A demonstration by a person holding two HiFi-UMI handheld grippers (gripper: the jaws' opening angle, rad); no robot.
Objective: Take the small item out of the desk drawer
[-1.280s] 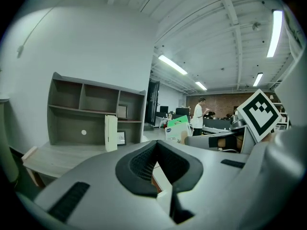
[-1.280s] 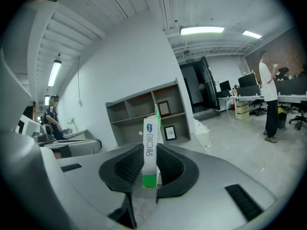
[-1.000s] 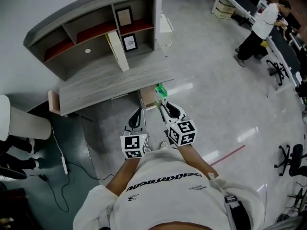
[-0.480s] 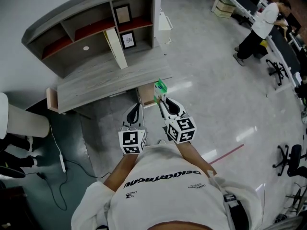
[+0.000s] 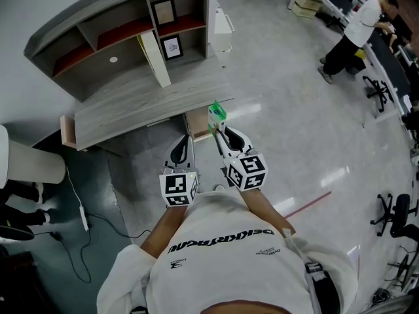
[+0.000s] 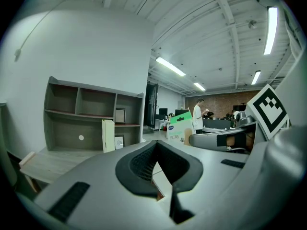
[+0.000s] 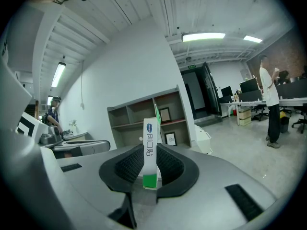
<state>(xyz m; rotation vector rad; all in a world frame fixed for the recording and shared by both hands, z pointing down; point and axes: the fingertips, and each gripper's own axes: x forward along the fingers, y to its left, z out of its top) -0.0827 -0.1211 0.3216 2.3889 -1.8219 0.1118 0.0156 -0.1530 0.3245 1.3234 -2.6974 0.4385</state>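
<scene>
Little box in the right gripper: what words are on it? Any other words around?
Nothing here can be quoted for certain.
small box: blue oval logo and dark letters, too blurred to read.
shirt: dark stylised print, upside down in the head view, not surely readable.
marker cubes: black-and-white square patterns, no words.

The small box (image 7: 150,150) is white with a green end and a blue oval logo. The worktop (image 5: 150,103) is pale grey wood grain, its shelf (image 5: 124,34) lined dark red. The left cube (image 5: 179,188) and right cube (image 5: 247,172) carry black-and-white square markers. A red line (image 5: 308,206) crosses the glossy grey floor (image 5: 288,129)
</scene>
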